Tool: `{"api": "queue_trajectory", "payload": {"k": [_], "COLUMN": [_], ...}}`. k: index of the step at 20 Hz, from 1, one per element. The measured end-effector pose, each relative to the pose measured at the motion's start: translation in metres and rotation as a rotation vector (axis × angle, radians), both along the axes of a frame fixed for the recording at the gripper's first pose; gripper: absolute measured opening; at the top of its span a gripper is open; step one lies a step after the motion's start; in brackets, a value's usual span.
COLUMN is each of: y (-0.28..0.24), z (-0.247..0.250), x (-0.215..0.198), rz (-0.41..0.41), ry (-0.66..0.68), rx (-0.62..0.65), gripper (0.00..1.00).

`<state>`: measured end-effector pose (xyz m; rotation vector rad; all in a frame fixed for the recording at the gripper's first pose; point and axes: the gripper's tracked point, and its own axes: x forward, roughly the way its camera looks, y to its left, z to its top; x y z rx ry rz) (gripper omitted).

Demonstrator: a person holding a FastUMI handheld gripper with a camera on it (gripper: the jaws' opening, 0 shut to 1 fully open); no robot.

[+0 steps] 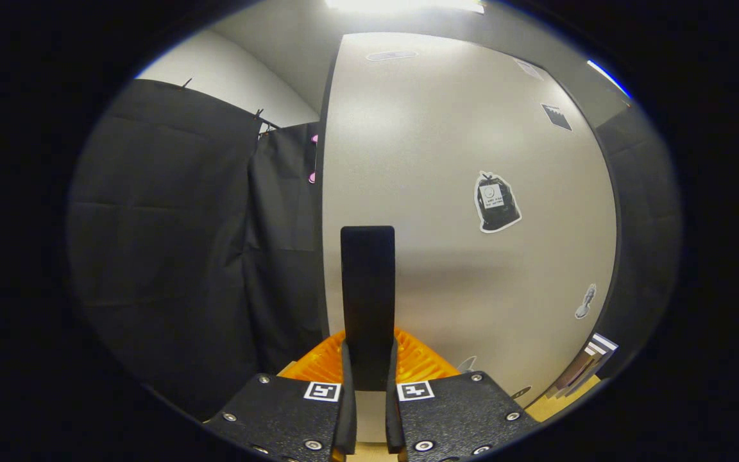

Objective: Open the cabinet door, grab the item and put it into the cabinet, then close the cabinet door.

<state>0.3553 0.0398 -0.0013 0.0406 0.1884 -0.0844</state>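
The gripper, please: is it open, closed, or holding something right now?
Gripper: closed on the black handle in front of the pale cabinet door, a finger pressing each side.

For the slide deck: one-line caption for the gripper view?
Gripper shut on the black handle of the pale cabinet door, black cloth wall beside it.

Handle: the handle (367,301) stands upright between my fingers (348,391), both pressing on its lower end.
Cabinet door: the cabinet door (459,160) lies just behind the handle and spreads to the right of it.
Stickers: one sticker (496,202) sits on the door, right of the handle; a smaller sticker (586,301) lies lower, near the door's right edge.
Booth wall: the cloth wall (170,224) hangs left of the door, further back.
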Motion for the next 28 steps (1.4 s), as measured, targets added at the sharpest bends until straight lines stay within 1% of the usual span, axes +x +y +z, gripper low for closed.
{"api": "queue_trajectory", "payload": {"k": [10, 13, 19, 26, 28], "y": [-0.005, -0.013, -0.034, -0.070, -0.082], "z": [0.018, 0.023, 0.029, 0.033, 0.036], "x": [-0.065, -0.085, -0.113, -0.161, -0.179], "rz": [0.113, 0.118, 0.135, 0.115, 0.093], "ry": [-0.018, -0.016, -0.022, -0.054, -0.062], "rx": [-0.007, -0.003, 0.031, 0.048, 0.043], "gripper": [0.18, 0.18, 0.17, 0.17, 0.18]}}
